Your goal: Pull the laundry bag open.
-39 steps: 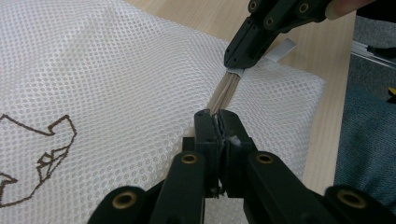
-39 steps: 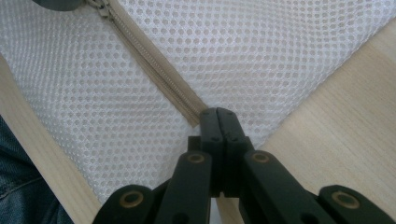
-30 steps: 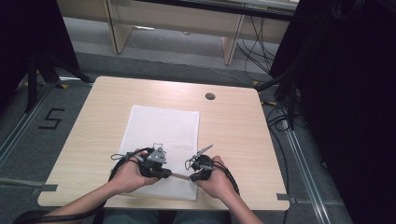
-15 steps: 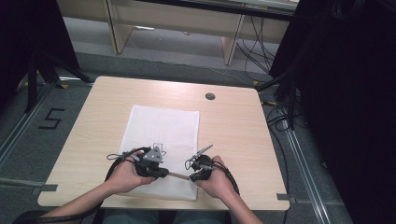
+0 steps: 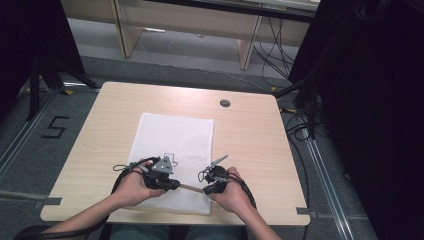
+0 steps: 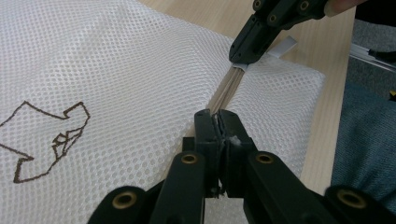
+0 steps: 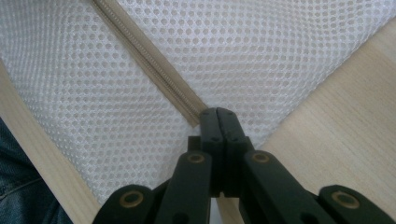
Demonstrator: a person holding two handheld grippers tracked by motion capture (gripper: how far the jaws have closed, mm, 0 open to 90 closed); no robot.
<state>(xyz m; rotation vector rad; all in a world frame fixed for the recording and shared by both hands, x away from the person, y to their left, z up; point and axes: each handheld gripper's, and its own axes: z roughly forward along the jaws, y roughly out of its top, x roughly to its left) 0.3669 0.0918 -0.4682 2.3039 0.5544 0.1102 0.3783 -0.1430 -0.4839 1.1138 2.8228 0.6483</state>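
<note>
While the white mesh bag (image 5: 172,150) lies flat on the wooden surface (image 5: 250,135), its near edge by the person, the danger is the thin mesh dragging or bunching if the two hands pull unevenly. Along its beige zipper (image 6: 229,88), the left gripper (image 6: 217,122) has its jaws closed on the tape, and the right gripper (image 7: 217,115) has its jaws pinched shut at the zipper's end; a sideways tug could slip either grip or jam the teeth

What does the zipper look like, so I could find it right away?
Look at the wooden table, then at the white mesh bag lying flat on it. Along the bag's near edge, between the left gripper and right gripper, runs the zipper: one smooth beige strip among dotted white netting.
</note>
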